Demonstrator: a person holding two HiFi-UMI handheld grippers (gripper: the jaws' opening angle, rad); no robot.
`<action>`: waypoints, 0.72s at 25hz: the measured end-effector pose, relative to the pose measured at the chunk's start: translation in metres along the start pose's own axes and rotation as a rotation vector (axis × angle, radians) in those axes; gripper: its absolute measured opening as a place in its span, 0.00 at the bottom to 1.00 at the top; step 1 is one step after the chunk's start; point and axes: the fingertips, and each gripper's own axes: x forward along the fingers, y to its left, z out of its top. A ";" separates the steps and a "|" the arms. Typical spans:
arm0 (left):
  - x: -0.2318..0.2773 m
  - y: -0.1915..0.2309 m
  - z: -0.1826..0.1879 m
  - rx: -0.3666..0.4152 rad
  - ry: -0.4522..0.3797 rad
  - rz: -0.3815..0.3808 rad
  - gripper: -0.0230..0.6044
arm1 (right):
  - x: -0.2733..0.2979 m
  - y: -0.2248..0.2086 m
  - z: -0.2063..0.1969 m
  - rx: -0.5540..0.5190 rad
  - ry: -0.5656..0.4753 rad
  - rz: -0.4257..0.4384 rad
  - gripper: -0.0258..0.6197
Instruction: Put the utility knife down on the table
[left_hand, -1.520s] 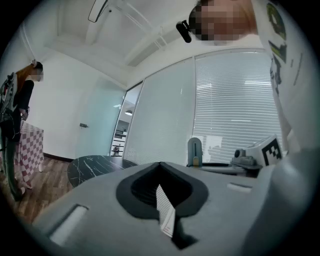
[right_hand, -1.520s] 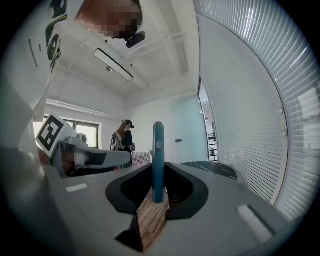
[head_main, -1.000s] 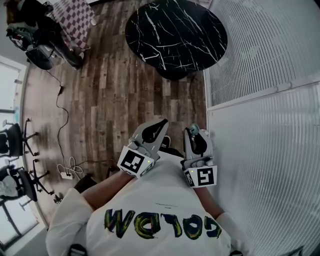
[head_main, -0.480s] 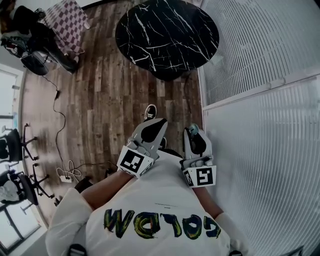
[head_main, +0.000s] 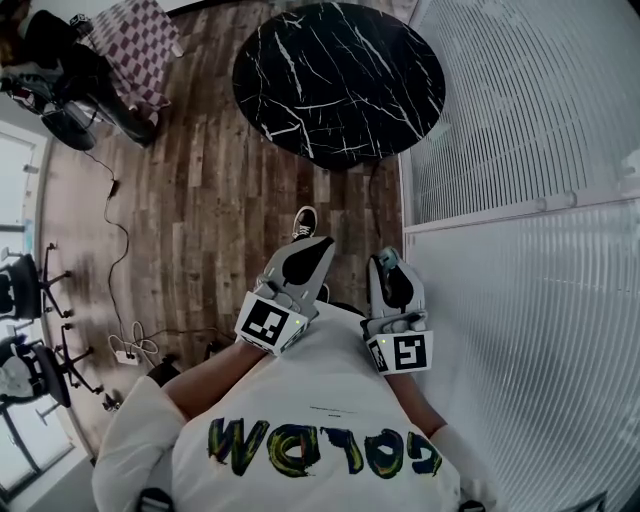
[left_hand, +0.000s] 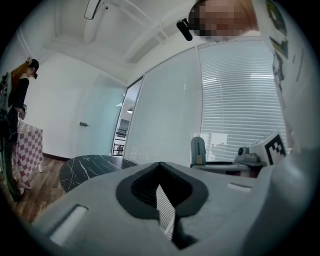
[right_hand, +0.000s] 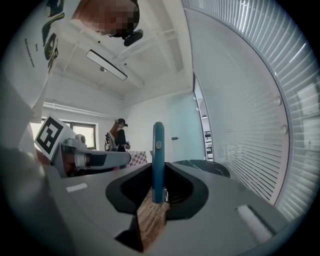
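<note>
A teal utility knife (right_hand: 158, 160) stands upright between the jaws of my right gripper (right_hand: 158, 167), which is shut on its lower end. In the head view only the knife's teal tip (head_main: 388, 258) shows at the front of the right gripper (head_main: 392, 272). My left gripper (head_main: 318, 248) is held beside it at chest height, shut, with nothing between its jaws (left_hand: 160, 165). The round black marble table (head_main: 340, 75) stands ahead across the wooden floor, well apart from both grippers; it also shows low on the left as the table (left_hand: 90, 167) in the left gripper view.
A wall of white blinds (head_main: 520, 150) runs along the right. A checkered cloth (head_main: 140, 40) and a person in black (head_main: 60, 50) are at the far left. Office chairs (head_main: 30, 290) and a floor cable with a power strip (head_main: 125, 352) lie left. My shoe (head_main: 303, 222) is forward.
Both grippers keep their pose against my chest and the knife stays gripped. My shoe has stepped forward into view, and the floor and table have shifted slightly in the frame.
</note>
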 end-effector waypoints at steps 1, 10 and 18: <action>0.004 0.007 0.001 -0.004 -0.001 0.006 0.04 | 0.008 -0.002 0.001 -0.001 0.002 0.002 0.15; 0.045 0.084 0.019 -0.029 -0.001 0.029 0.04 | 0.097 -0.013 0.012 -0.013 0.023 0.027 0.15; 0.101 0.164 0.043 -0.044 0.000 0.013 0.04 | 0.194 -0.034 0.027 -0.030 0.041 0.017 0.15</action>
